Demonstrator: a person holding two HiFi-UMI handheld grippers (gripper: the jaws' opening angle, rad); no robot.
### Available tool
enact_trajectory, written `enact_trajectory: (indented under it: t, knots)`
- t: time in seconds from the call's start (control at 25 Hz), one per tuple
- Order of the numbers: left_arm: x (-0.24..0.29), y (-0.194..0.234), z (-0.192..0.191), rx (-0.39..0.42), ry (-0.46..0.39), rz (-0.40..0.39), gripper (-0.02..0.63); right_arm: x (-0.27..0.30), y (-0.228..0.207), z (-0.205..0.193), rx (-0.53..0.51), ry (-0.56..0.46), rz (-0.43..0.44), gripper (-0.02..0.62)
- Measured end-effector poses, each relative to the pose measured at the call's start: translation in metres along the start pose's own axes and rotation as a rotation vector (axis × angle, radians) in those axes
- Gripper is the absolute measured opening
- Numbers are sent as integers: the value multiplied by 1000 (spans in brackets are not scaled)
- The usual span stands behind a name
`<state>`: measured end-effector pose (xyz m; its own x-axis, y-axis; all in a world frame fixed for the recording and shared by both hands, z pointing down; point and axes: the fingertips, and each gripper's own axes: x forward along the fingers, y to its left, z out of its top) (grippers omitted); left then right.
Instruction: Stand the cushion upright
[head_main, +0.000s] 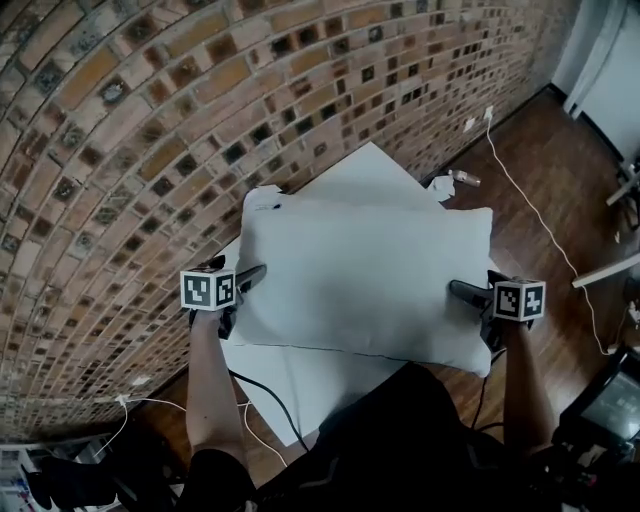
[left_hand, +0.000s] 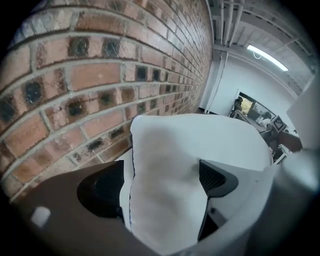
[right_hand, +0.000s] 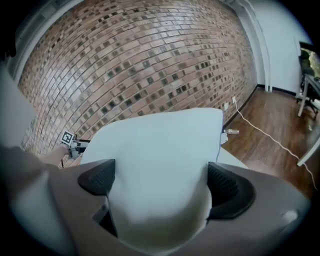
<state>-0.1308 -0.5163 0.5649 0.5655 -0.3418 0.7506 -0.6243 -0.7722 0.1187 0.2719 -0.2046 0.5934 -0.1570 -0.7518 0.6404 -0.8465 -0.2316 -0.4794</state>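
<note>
The white cushion (head_main: 365, 275) lies flat on a white tabletop (head_main: 300, 385), broad face up and long side running left to right, not standing on edge. A person leans over it with tongs at each short end.

The left tongs (head_main: 243, 295) are spread wide around the cushion's left end. In the left gripper view the cushion (left_hand: 175, 165) sits between the pads, with a sliver of tabletop showing beside the left pad (left_hand: 102, 187), so they do not clamp it.

The right tongs (head_main: 478, 312) are also wide apart. In the right gripper view the cushion's other end (right_hand: 160, 155) fills the gap between the pads without being squeezed.

A brick wall (head_main: 150, 150) stands just behind the tabletop. A thin white cable (head_main: 530, 210) trails over the wooden floor (head_main: 540, 170) to the right.
</note>
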Motion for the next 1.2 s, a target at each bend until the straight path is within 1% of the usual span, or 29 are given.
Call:
enact_trajectory:
  t: [0.08,0.16,0.2,0.24,0.28,0.32,0.36,0.44,0.48,0.56,0.6,0.64,0.68,0.72,0.76,0.84,0.88,0.92,1.0,1.08,1.2]
  knots:
    - [17,2,-7,-18,52,-33,498,5,-4,0,18,19,25,588]
    - [34,3,-12,13,88,-57,568,9,-7,-1,43,48,51,588]
    - [41,2,-15,19,103,-76,574,12,-9,-1,53,64,62,588]
    - [49,0,-18,1,118,-102,572,16,-10,-1,57,79,69,588]
    - [55,-3,-22,-36,130,-132,572,20,-11,0,57,91,75,588]
    - [60,-6,-25,-80,139,-162,565,23,-10,1,55,100,83,583]
    - [63,-10,-28,-117,142,-189,542,25,-9,2,50,107,92,563]
    - [65,-17,-29,-149,133,-217,478,27,-2,5,28,114,112,504]
    - [64,-20,-28,-141,123,-219,448,26,2,7,16,111,124,475]
    - [59,-29,-24,-83,101,-214,384,22,16,18,11,90,171,412]
    - [54,-34,-21,-35,89,-208,341,20,23,24,16,75,200,374]
    - [49,-40,-18,13,76,-197,281,19,27,30,6,63,211,328]
    - [43,-44,-14,47,64,-181,243,18,27,36,-21,55,203,289]
    - [36,-46,-12,55,49,-161,228,18,25,43,-59,48,185,260]
    - [30,-46,-10,40,29,-139,209,19,25,51,-102,38,168,236]
    - [18,-43,-11,-16,-26,-92,136,23,32,72,-190,4,145,182]
    - [11,-42,-12,-32,-55,-66,111,25,38,83,-234,-15,136,161]
    - [3,-42,-12,-32,-80,-37,95,28,45,94,-275,-30,129,142]
    - [-13,-44,-13,3,-121,26,72,33,59,111,-341,-44,124,110]
    - [-32,-45,-13,32,-166,86,49,40,73,124,-388,-56,130,96]
    - [-68,-35,-15,13,-250,172,34,58,100,138,-447,-74,168,84]
